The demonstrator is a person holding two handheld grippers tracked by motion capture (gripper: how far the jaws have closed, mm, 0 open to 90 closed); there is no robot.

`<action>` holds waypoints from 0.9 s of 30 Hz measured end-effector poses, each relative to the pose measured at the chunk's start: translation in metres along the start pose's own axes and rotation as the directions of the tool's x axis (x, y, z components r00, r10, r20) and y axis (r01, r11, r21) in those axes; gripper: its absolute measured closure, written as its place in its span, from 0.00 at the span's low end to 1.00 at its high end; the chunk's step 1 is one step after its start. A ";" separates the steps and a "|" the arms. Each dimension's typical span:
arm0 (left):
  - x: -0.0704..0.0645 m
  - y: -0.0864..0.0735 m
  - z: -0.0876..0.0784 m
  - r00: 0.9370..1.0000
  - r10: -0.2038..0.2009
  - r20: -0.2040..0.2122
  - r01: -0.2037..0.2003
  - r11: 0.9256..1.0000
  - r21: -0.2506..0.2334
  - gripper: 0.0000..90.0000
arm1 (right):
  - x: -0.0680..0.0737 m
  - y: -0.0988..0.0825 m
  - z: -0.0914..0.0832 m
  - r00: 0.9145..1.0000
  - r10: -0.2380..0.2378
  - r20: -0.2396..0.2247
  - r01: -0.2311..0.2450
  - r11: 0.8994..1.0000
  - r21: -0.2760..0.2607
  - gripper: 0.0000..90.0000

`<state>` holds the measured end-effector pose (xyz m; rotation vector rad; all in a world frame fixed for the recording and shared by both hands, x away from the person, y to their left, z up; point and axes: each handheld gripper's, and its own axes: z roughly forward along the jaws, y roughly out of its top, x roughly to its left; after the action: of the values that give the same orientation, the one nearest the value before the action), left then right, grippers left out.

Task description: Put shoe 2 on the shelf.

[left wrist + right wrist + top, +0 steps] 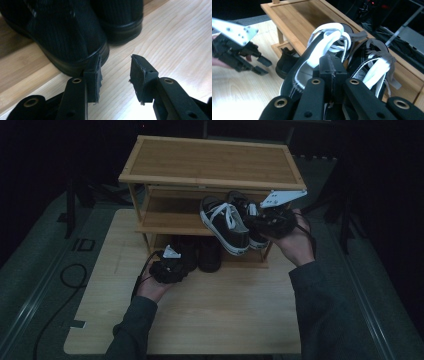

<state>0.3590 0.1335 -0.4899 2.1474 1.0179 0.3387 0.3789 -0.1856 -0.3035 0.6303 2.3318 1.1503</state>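
Note:
A pair of black sneakers with white laces hangs in the air in front of the bamboo shoe rack's middle shelf. My right gripper is shut on the pair. In the right gripper view its pads are pressed together between the left sneaker and the right one. My left gripper is low over the table, by two black boots on the bottom shelf. It stands open with nothing between the pads, one pad close to a boot's heel.
The rack stands at the back of a pale wooden table. Its top shelf is bare. The other black boot stands beside the first. A black cable lies on the floor to the left. Dark stands flank the table.

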 end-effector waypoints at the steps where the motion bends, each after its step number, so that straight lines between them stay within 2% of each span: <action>1: 0.000 0.002 -0.002 1.000 -0.002 0.004 0.002 1.000 -0.008 0.68 | 0.001 -0.001 -0.001 1.000 -0.002 -0.008 0.002 1.000 -0.004 1.00; 8: -0.003 0.019 -0.016 1.000 0.015 -0.002 -0.015 0.999 -0.052 0.72 | 0.004 -0.014 -0.010 1.000 -0.008 -0.022 0.008 1.000 -0.006 1.00; 12: -0.006 0.030 -0.024 0.999 0.042 -0.009 -0.043 0.997 -0.066 0.84 | 0.006 -0.022 -0.017 0.999 -0.017 -0.027 0.016 1.000 -0.006 1.00; 17: -0.008 0.051 -0.030 0.996 0.086 -0.030 -0.088 0.994 -0.068 0.98 | 0.011 -0.036 -0.019 0.999 -0.023 -0.041 0.023 1.000 0.007 1.00; 18: -0.008 0.054 -0.030 0.996 0.084 -0.033 -0.086 0.994 -0.068 1.00 | 0.012 -0.038 -0.018 0.999 -0.021 -0.049 0.022 1.000 0.009 1.00; 22: -0.005 0.070 -0.032 0.995 0.094 -0.045 -0.097 0.992 -0.077 1.00 | 0.018 -0.047 -0.014 0.997 -0.032 -0.069 0.034 0.999 0.026 1.00; 27: -0.005 0.082 -0.034 0.994 0.099 -0.044 -0.103 0.989 -0.107 1.00 | 0.021 -0.055 -0.007 0.995 -0.044 -0.093 0.049 0.997 0.051 1.00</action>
<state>0.3845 0.1116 -0.4078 2.1050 0.8928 0.4747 0.3473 -0.2074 -0.3487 0.5487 2.4484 1.1216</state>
